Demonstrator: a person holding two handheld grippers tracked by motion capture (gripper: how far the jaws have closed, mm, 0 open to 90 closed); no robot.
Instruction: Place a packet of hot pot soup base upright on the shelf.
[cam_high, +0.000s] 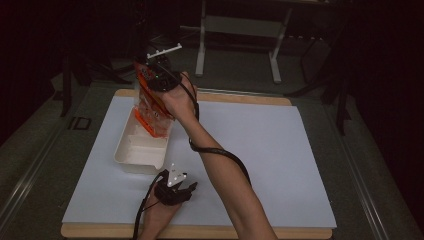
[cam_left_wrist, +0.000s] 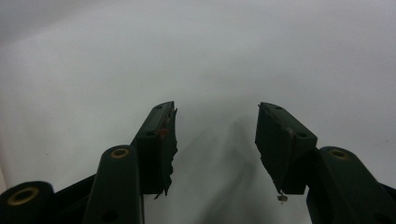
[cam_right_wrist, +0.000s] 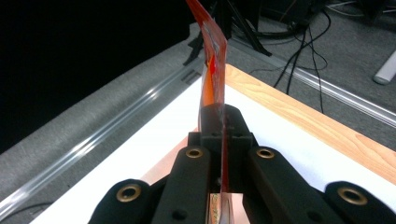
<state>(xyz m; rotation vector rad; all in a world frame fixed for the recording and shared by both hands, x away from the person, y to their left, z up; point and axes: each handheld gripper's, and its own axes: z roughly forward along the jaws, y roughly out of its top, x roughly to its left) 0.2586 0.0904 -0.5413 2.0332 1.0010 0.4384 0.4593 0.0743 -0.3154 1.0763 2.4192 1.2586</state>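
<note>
The right tongs (cam_high: 152, 75) pinch an orange snack packet (cam_high: 150, 107) by its top edge, hanging it over the white tray (cam_high: 131, 156) below, likely for lowering in. The left tongs (cam_high: 185, 186) rest on the counter (cam_high: 280, 150), open, holding nothing.

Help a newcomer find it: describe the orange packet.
On the white sheet covering the table, find the white tray at the left. Above it, the right gripper pinches the orange packet, the scene's one brightly coloured item.
</note>
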